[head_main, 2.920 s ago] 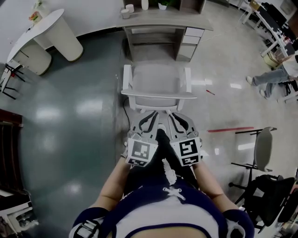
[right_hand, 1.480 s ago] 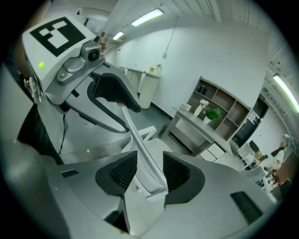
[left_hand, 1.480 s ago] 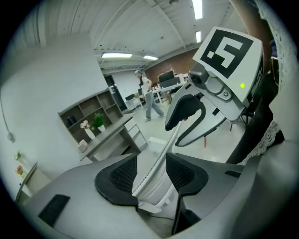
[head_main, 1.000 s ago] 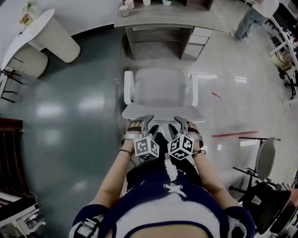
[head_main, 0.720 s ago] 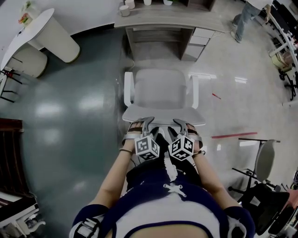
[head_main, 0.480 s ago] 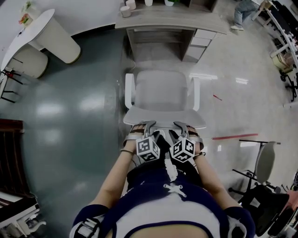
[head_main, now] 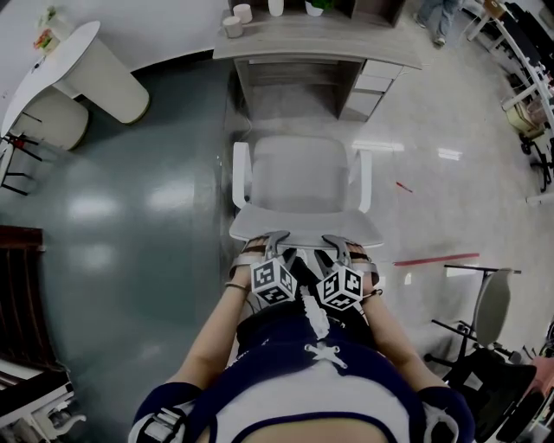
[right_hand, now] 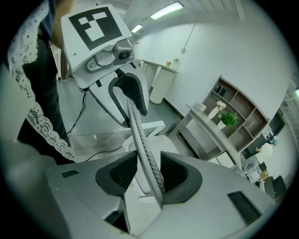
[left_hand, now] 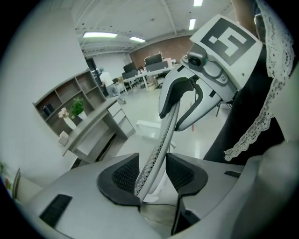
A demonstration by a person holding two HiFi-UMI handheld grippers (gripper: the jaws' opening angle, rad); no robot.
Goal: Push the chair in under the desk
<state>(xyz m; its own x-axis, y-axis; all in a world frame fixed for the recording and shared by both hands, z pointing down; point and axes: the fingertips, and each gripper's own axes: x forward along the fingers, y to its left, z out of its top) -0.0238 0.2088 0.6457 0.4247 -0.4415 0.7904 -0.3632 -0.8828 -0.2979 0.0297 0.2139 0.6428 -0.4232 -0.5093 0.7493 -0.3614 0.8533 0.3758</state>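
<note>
The left forearm (head_main: 212,333) and right forearm (head_main: 394,333) reach up from the lower middle of the head view, side by side. The left gripper (head_main: 270,244) and right gripper (head_main: 339,246) sit close together at centre frame, angled downward. Each has its jaws astride the chair back (head_main: 303,227). The left jaws have just been closing, with a gap beside one pad. The right jaws also stand slightly apart.

We look down on a white chair (head_main: 299,177) standing just out from the desk (head_main: 316,43), its seat toward the kneehole. A cup (head_main: 232,27) sits on the desk's left end. Our left gripper (head_main: 273,240) and right gripper (head_main: 337,243) meet the chair's back edge side by side. The left jaws, just now closing, straddle that edge.
</note>
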